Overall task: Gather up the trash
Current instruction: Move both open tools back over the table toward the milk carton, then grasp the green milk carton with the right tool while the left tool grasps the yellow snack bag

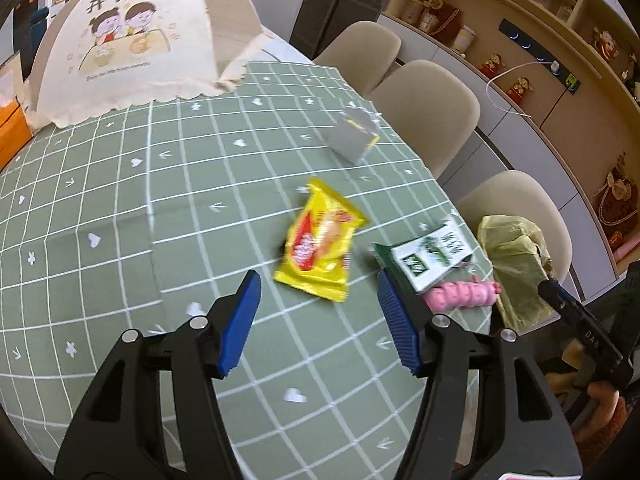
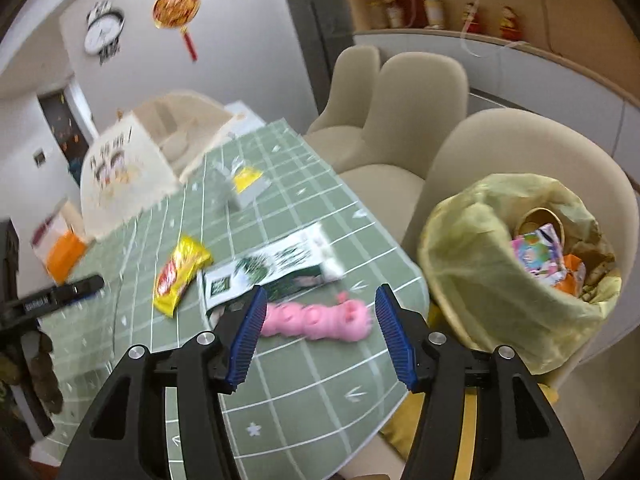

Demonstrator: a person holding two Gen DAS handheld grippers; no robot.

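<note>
A yellow snack wrapper lies on the green checked tablecloth, just beyond my open left gripper, whose blue pads touch nothing. To its right lie a green-and-white packet and a pink ribbed piece. My right gripper is open above the table's edge, and the pink piece lies just past its tips, untouched. A silver wrapper sits farther back. A yellow-green trash bag holding colourful wrappers stands open on the nearest chair.
A cloth food cover with a cartoon print stands at the table's far end, an orange box beside it. Three beige chairs line the table's right side. Cabinets and shelves run along the wall behind them.
</note>
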